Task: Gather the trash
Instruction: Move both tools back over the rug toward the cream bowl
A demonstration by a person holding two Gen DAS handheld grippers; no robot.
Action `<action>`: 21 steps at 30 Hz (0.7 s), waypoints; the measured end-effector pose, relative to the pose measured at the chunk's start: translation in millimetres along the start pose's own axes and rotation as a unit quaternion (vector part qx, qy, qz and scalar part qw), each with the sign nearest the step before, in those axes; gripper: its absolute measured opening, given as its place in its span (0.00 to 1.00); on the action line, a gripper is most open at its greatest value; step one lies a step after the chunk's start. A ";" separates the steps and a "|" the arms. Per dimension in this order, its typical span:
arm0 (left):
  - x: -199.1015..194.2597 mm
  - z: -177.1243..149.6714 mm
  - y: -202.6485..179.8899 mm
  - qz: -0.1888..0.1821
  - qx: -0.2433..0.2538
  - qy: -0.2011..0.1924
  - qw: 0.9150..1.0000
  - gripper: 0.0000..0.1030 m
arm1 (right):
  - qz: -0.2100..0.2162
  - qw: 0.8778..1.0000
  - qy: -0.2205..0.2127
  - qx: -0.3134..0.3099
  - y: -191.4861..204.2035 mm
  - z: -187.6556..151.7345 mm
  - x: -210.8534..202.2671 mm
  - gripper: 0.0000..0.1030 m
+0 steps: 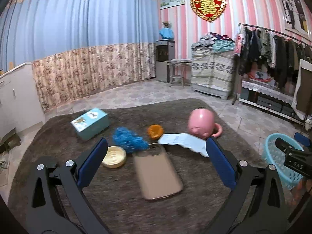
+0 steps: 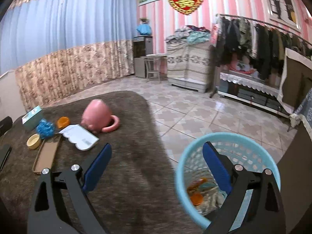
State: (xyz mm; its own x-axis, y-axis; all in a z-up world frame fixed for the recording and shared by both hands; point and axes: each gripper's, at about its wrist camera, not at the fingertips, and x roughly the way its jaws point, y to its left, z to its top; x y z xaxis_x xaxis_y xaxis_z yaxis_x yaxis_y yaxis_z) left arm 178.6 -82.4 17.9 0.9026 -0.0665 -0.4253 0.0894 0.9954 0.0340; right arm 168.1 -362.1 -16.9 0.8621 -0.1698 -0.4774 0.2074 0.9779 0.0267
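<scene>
My left gripper (image 1: 156, 146) is open and empty above the brown-covered table (image 1: 117, 195), over a tan phone case (image 1: 158, 173). Beyond it lie a blue scrunched ball (image 1: 128, 139), an orange cap (image 1: 155, 131), a cream lid (image 1: 114, 157) and a white paper (image 1: 183, 141). My right gripper (image 2: 157, 154) is open and empty, its right finger over the light blue trash basket (image 2: 195, 148) on the floor by the table. Orange and pale scraps (image 2: 197, 197) lie inside the basket. The basket also shows in the left wrist view (image 1: 276, 156).
A pink piggy mug (image 1: 202, 123) lies tipped over on the table, and a teal box (image 1: 90, 122) sits at the far left. A clothes rack (image 2: 263, 44) and a covered cabinet (image 2: 187, 66) stand across the tiled floor.
</scene>
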 end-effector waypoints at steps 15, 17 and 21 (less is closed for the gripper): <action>14.3 -25.1 76.9 0.051 -0.025 0.026 0.998 0.95 | 0.047 0.998 0.016 -0.045 44.2 -7.7 8.5 0.90; 18.0 -30.5 84.9 0.056 -0.029 0.034 0.997 0.95 | 0.056 0.997 0.021 -0.044 47.2 -8.4 11.3 0.90; 24.2 -36.2 97.2 0.061 -0.031 0.043 0.997 0.95 | 0.061 0.996 0.028 -0.054 58.0 -8.3 19.1 0.90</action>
State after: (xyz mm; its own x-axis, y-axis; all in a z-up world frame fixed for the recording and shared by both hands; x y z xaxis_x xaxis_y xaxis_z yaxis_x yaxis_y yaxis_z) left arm 193.8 15.3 -21.9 0.8659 0.0592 -0.4967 -0.0474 0.9982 0.0363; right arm 192.8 -307.7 -31.8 0.8504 -0.0443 -0.5242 0.0484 0.9988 -0.0060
